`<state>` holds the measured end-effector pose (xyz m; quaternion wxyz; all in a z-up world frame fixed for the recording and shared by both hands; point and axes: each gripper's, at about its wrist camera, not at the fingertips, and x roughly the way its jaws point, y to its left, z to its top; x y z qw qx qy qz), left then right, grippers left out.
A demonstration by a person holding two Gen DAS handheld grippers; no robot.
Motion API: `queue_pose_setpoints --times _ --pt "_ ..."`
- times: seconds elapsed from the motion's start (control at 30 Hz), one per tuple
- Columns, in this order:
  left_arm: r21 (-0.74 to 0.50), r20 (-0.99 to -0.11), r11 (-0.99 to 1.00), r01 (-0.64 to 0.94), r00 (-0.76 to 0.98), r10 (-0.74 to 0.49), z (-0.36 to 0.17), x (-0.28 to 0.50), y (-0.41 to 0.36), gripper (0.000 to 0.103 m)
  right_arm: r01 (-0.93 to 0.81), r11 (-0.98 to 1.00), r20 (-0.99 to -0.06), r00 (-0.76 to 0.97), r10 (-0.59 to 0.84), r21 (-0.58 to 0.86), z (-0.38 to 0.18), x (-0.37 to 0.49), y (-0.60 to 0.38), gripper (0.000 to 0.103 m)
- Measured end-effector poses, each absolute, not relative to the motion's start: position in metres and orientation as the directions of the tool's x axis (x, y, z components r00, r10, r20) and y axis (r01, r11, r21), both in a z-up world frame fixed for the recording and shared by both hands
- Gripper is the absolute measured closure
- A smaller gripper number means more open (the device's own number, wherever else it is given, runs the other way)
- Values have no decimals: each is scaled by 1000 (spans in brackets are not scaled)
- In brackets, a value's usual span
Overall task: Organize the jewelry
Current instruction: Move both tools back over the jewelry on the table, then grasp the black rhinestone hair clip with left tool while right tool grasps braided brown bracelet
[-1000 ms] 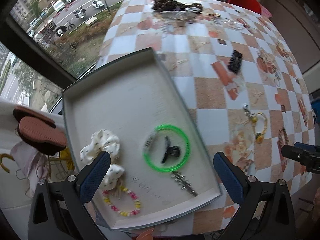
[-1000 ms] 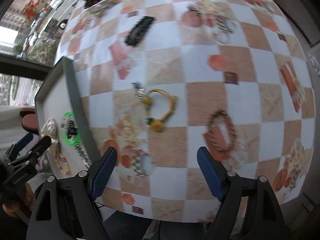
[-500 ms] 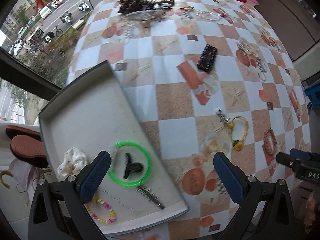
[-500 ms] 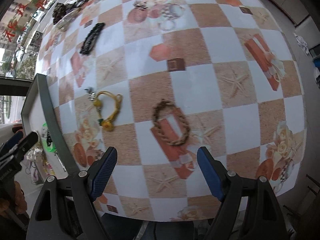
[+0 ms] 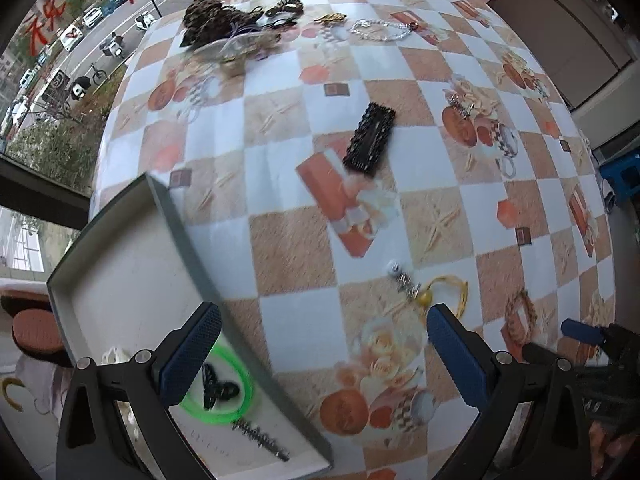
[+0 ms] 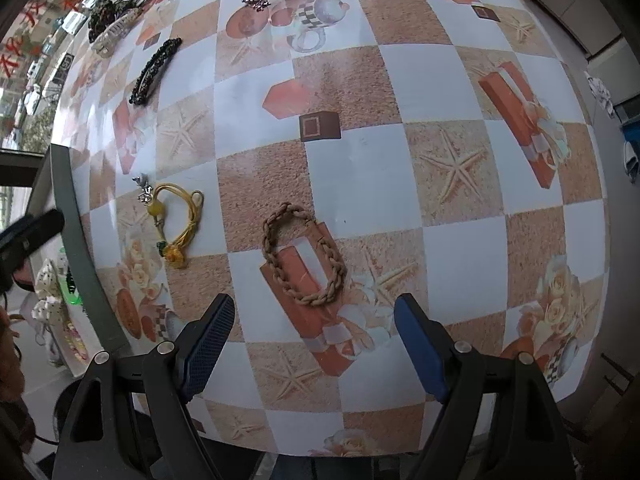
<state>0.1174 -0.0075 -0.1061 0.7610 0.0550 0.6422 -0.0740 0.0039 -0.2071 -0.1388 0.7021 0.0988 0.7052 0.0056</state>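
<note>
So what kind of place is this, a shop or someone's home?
Probably a home, upstairs: a table with a printed checkered cloth stands by a window looking down on a street, and a slipper lies on the floor beside it.

left tool [image 5: 320, 356] open, right tool [image 6: 314, 344] open, both pointing down

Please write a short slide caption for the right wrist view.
Open right tongs above a braided brown bracelet on the checkered tablecloth.

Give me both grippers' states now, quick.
Left gripper: open, holding nothing.
Right gripper: open, empty, above the braided bracelet.
</note>
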Motion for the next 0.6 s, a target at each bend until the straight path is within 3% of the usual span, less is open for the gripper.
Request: queue_pose_setpoints --times 0.6 --pt "8 -978 964 266 202 -48 -141 200 -58 0 -21 999 -999 5 44 44 -167 36 -182 19"
